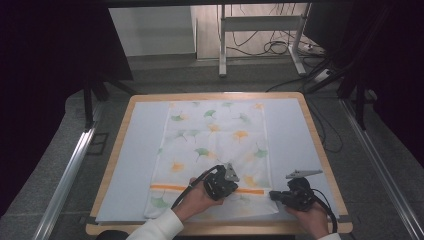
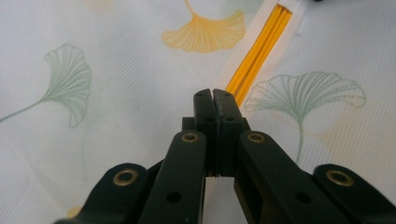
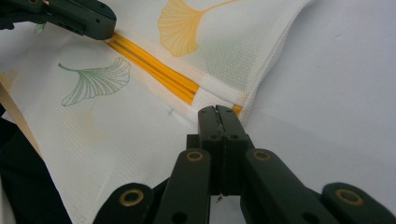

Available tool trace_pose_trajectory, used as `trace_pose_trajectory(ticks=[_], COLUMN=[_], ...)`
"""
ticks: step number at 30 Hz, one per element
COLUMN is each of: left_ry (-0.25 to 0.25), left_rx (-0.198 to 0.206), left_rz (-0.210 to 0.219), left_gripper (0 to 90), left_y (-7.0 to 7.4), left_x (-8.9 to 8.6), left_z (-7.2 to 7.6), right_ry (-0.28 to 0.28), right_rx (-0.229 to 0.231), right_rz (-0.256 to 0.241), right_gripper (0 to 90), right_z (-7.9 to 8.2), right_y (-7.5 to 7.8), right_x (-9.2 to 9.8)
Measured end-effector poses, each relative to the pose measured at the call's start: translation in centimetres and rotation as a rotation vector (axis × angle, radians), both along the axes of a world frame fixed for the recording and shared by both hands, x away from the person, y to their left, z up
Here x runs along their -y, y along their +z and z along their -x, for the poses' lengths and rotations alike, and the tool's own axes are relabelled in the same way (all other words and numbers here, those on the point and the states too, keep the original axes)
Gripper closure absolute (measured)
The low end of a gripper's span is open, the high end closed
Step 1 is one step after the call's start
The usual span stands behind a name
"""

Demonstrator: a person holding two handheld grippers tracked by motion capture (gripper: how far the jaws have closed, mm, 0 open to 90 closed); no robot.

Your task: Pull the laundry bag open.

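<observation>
A white cloth (image 1: 215, 135) printed with green and yellow ginkgo leaves lies flat on the table's pale mat (image 1: 135, 150). An orange stripe (image 1: 170, 188) crosses it near the front edge. My left gripper (image 1: 234, 188) rests over that stripe (image 2: 261, 51), jaws shut (image 2: 215, 93) with nothing between them. My right gripper (image 1: 273, 195) sits at the cloth's right edge, where the stripe (image 3: 154, 65) ends. Its jaws are shut (image 3: 218, 109) and the cloth (image 3: 116, 140) under them looks flat. The left gripper (image 3: 106, 29) also appears far off in the right gripper view.
The table has a wooden rim (image 1: 320, 145), with bare mat on both sides of the cloth. Metal rails (image 1: 70, 165) run along the floor to the left and right. A stand's legs (image 1: 222, 45) and cables (image 1: 275, 47) lie beyond the far edge.
</observation>
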State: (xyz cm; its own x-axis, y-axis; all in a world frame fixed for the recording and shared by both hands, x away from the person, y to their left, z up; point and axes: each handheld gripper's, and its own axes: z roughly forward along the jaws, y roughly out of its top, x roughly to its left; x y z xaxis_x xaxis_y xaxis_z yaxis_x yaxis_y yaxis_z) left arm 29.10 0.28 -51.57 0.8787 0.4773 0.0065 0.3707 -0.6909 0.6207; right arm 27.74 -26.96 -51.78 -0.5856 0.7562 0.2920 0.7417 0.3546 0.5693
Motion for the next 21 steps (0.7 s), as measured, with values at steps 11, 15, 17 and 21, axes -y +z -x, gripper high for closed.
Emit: trace_pose_trajectory(ticks=[11, 15, 17, 21], left_ry=[0.013, 0.015, 0.015, 0.023], left_rx=[-0.010, -0.012, -0.011, -0.011], left_rz=[0.007, 0.008, 0.008, 0.007], left_gripper=[90.0, 90.0, 90.0, 90.0], left_y=[0.0, -0.1, -0.1, -0.1], left_x=[-1.3, -1.6, -1.8, -2.3], left_z=[0.1, 0.2, 0.2, 0.2], right_ry=[0.003, 0.004, 0.004, 0.005], right_rx=[0.001, 0.005, 0.003, 0.007], right_rz=[0.003, 0.004, 0.003, 0.004], right_gripper=[89.5, 89.5, 89.5, 89.5], right_z=[0.0, 0.0, 0.0, 0.0], right_y=[0.0, 0.0, 0.0, 0.0], right_x=[0.0, 0.0, 0.0, 0.0])
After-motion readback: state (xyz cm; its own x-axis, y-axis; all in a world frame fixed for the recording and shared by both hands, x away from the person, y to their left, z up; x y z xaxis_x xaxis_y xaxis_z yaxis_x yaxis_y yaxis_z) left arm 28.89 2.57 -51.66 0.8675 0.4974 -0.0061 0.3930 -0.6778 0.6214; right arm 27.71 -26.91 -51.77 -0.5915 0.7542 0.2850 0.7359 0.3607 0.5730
